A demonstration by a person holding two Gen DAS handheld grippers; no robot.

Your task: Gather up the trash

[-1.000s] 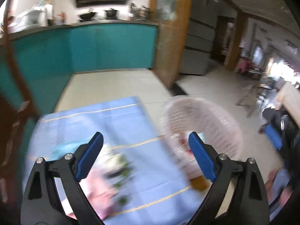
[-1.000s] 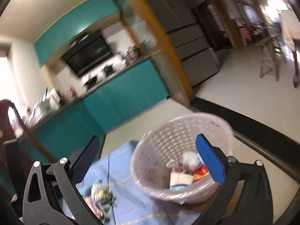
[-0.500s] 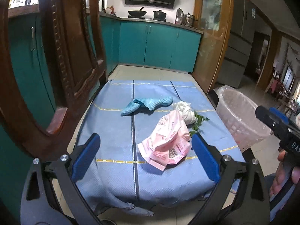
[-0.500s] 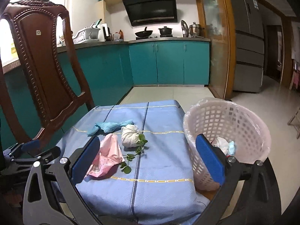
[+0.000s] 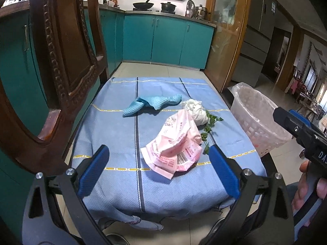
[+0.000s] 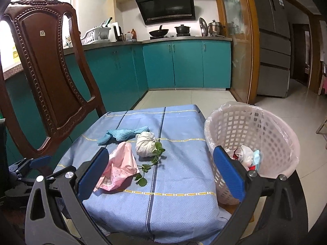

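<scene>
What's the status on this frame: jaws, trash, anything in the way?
Left gripper and right gripper both open, empty. Pink bag, white wad, green sprig on blue tablecloth; basket beside table. Nothing blocking.

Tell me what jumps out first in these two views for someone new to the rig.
The blue tablecloth fills the middle, strewn with a crumpled pink plastic bag, a white wad, a green leafy sprig and a teal rag. At its right edge stands a lined white basket already holding trash. A carved wooden chair looms on the left, and both tongs, left tongs and right tongs, hang open and empty in front.
</scene>
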